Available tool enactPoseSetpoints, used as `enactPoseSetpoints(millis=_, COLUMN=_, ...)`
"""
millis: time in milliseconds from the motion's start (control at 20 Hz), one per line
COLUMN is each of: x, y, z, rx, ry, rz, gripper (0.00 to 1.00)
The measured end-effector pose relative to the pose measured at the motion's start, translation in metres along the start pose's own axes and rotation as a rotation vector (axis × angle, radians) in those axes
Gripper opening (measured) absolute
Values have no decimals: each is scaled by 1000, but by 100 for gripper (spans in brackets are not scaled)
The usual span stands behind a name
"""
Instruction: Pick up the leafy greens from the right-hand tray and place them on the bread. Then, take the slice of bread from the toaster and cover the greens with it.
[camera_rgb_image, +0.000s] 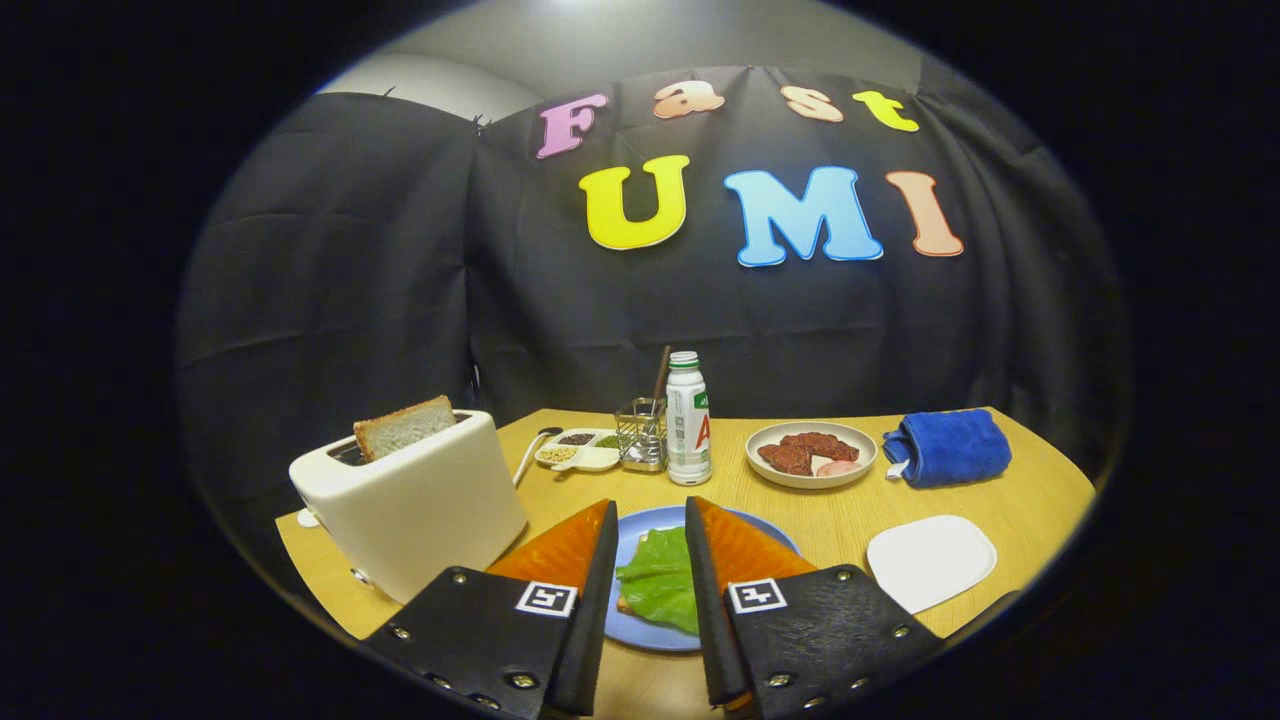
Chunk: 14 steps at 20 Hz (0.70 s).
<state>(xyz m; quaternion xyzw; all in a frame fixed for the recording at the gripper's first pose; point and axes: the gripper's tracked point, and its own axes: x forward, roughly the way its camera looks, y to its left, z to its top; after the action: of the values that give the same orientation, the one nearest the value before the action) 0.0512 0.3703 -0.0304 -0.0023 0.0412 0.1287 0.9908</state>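
As I look forward along the gripper (648, 515), I see its two fingers standing apart with nothing between them; the jaws are open and press on no object. Just beyond and between the fingertips lies a round blue plate (640, 632) on the light wooden table (1020, 490). On that plate rests a flat green lettuce leaf (660, 580). A thin brown edge shows under the leaf's near-left side; I take it to be the lower slice of bread (626, 604), though so little is visible that I cannot confirm it.

To the left of the fingers stands a cream-white two-slot toaster (415, 505). A slice of brown-crusted toast (404, 427) stands upright in its slot, the upper half above the rim.

To the right of the fingers, near the table's front edge, lies a white rounded-square tray (932, 560).

Farther back I note:
- a white divided dish of seeds and grains (580, 452), behind the toaster;
- a wire-mesh utensil holder (642, 432), just beside a white plastic bottle with a green cap (687, 418);
- a cream round plate of dark red meat slices (810, 453);
- a folded blue towel (948, 447), just right of that plate.
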Motion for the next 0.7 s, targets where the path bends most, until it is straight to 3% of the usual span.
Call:
enactPoseSetpoints(millis=350, x=-5, y=91, z=23, rx=22, ry=-45, rz=91, gripper=41)
enactPoseSetpoints(millis=700, x=-4, y=166, z=27, rx=-52, ry=-56, rz=151, gripper=41)
